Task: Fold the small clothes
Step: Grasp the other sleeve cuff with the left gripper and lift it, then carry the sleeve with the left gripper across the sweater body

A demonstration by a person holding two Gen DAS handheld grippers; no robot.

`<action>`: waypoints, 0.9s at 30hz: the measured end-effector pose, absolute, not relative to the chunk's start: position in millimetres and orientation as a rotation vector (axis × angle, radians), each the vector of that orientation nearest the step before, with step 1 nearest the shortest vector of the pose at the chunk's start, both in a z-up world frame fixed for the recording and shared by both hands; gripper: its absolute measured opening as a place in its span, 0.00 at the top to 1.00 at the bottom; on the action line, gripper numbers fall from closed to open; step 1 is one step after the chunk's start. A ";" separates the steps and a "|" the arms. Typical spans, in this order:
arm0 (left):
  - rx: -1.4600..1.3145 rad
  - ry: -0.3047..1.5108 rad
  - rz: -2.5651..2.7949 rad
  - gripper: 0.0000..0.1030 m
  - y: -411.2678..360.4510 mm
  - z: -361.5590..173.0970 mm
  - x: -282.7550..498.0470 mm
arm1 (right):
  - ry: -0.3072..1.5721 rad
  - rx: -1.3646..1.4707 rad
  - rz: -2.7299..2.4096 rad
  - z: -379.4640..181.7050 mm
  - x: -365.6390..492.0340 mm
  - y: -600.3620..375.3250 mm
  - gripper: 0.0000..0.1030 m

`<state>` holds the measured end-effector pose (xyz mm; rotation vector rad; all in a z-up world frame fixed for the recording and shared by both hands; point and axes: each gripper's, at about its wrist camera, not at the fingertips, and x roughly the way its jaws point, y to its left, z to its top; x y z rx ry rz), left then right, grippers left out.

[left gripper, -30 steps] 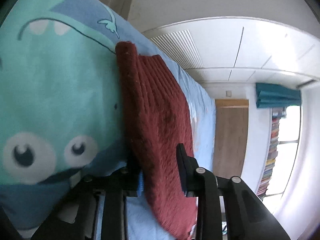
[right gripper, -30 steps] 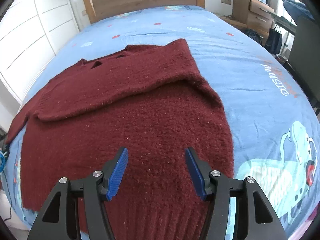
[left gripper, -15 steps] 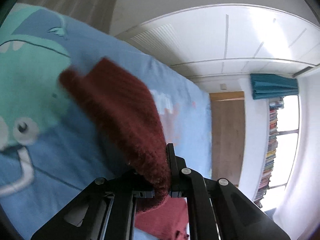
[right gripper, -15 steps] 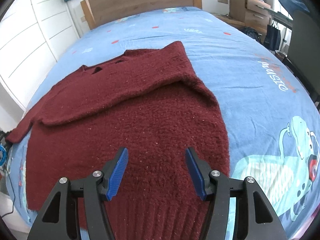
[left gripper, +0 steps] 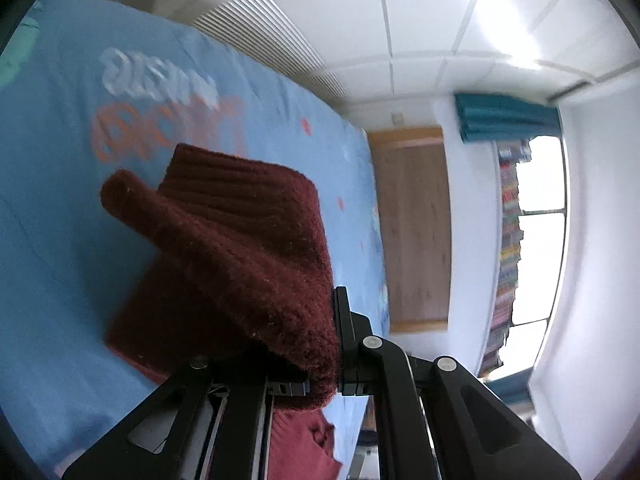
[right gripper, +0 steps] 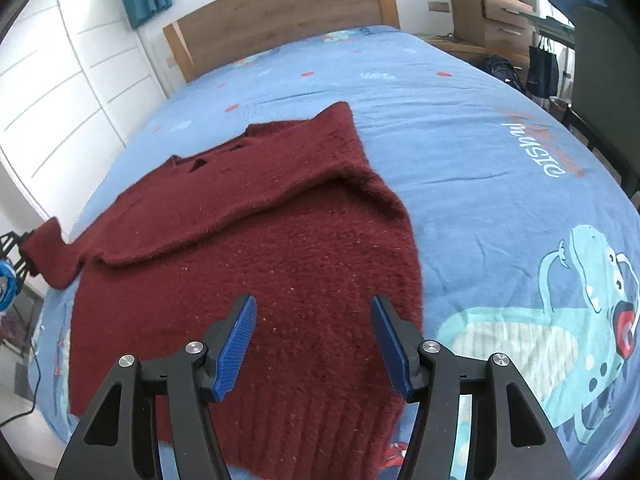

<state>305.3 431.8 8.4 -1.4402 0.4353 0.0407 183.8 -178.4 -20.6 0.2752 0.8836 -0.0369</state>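
Left wrist view: the left hand-held gripper is closed on the sleeve of a dark red sweater, the knit bunched between its black fingers at lower centre. The sleeve is lifted off the bed and folds over itself, its ribbed cuff toward centre left of the frame. More of the red knit shows at the bottom edge. The blue sheet carries blurred white and orange lettering at upper left.

Right wrist view: the right hand-held gripper is open — its blue pads stand well apart and hold nothing — above the lower body of the sweater. The sweater lies spread on the bed, filling the centre and left of the frame, neckline toward the wooden headboard at upper centre. One sleeve is folded across the chest; the other runs to the left edge of the frame, where the left gripper holds its end. A dinosaur print lies at lower right.
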 end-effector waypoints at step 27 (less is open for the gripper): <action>-1.179 0.890 -0.390 0.95 131.6 12.6 390.7 | 0.867 0.433 -0.058 -33.9 132.5 -238.6 0.40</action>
